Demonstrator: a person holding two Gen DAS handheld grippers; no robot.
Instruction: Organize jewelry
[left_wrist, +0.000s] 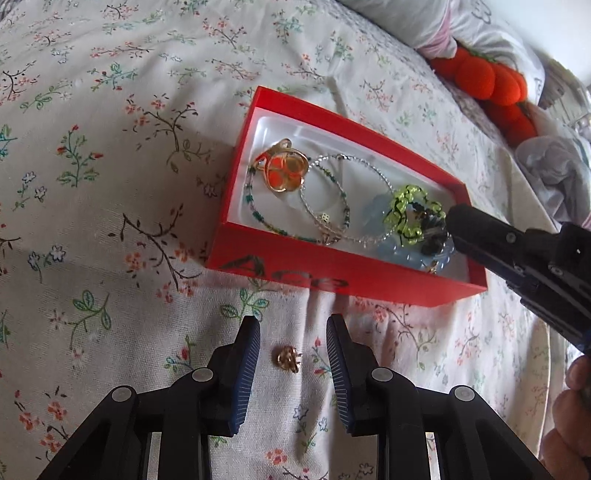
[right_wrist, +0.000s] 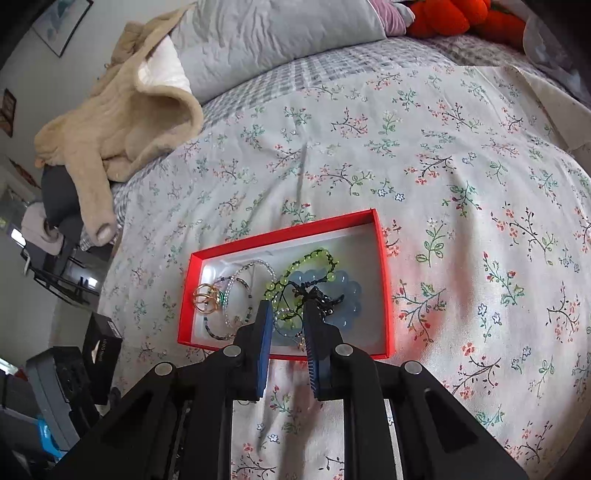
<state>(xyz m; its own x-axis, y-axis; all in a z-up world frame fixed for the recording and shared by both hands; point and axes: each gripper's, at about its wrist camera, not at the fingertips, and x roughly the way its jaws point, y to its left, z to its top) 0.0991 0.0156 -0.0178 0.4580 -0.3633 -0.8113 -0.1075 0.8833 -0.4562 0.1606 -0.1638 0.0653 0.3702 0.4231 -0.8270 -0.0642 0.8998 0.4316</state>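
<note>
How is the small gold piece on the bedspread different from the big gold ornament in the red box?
The small gold piece lies loose on the floral bedspread, outside the red box; the big gold ornament rests inside it, beside the bracelets. The small piece looks much smaller and is plain gold; the ornament shows orange between its loops. The small piece sits between the open fingers of the left gripper; no gripper is near the ornament. Both are gold-coloured.

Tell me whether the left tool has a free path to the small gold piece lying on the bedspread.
Probably yes. The small gold piece lies alone on the floral bedspread, between the open left tool fingers, outside the red box. Nothing covers it.
</note>
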